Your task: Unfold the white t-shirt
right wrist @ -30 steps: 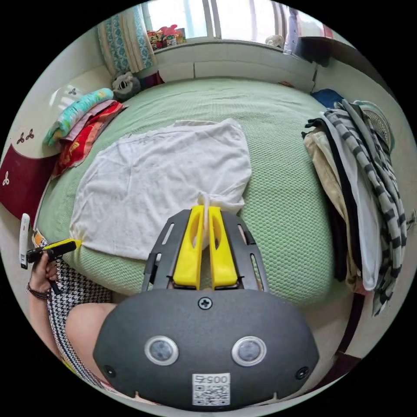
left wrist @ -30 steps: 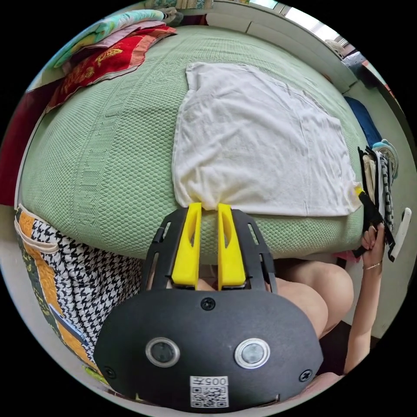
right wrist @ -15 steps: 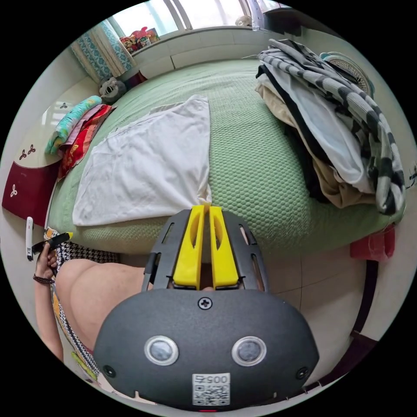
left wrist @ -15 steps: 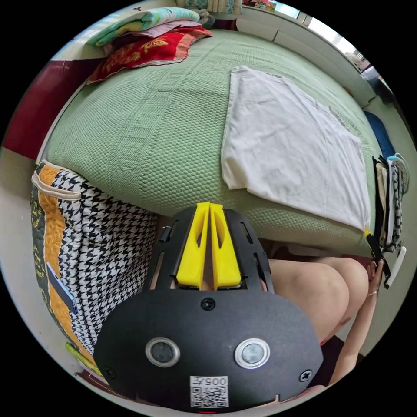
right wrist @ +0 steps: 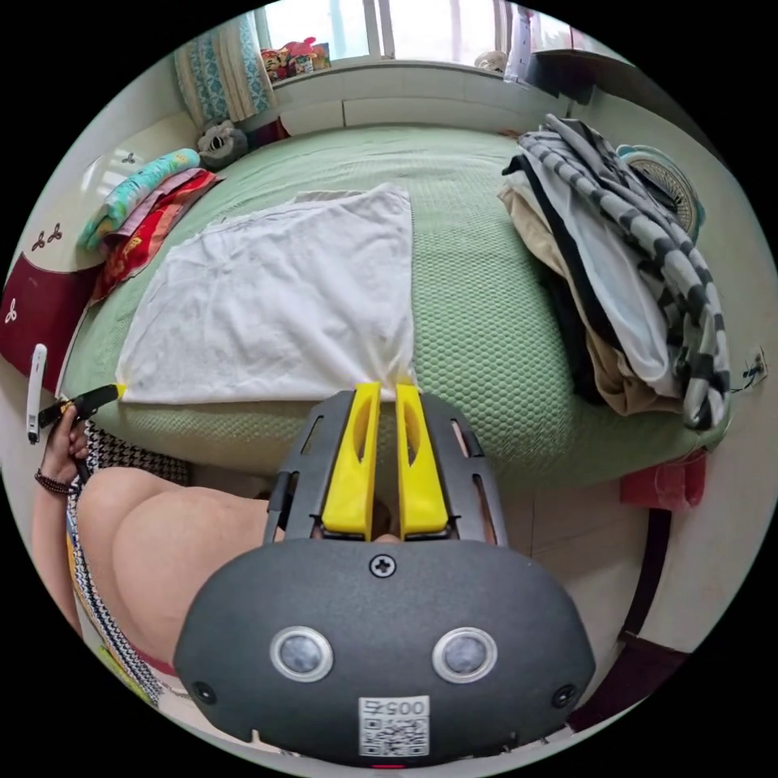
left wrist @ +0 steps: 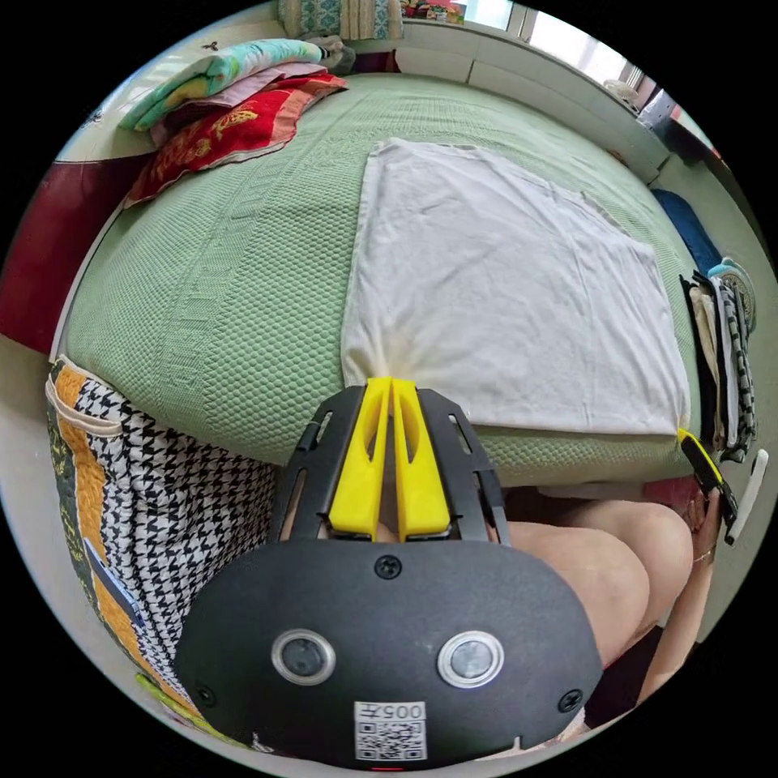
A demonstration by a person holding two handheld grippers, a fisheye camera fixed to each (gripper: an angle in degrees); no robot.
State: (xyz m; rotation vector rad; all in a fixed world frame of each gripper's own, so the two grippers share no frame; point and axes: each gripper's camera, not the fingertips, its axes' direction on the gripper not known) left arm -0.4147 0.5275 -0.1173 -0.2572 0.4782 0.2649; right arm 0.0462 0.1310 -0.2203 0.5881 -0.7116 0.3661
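The white t-shirt [left wrist: 502,300] lies spread on the green bed [left wrist: 235,267], its hem along the near edge. The left hand-held gripper [left wrist: 391,385] pinches one near corner with jaws pressed together; the right hand-held gripper [right wrist: 387,391] stands slightly parted at the other (whether it grips cloth is unclear). To finish well, pull both corners apart evenly — low and taut — so wrinkles flatten.

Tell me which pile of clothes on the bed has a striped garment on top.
The clothes pile at the bed's edge beside the right gripper; the folded stack beyond the white t-shirt is red and turquoise.
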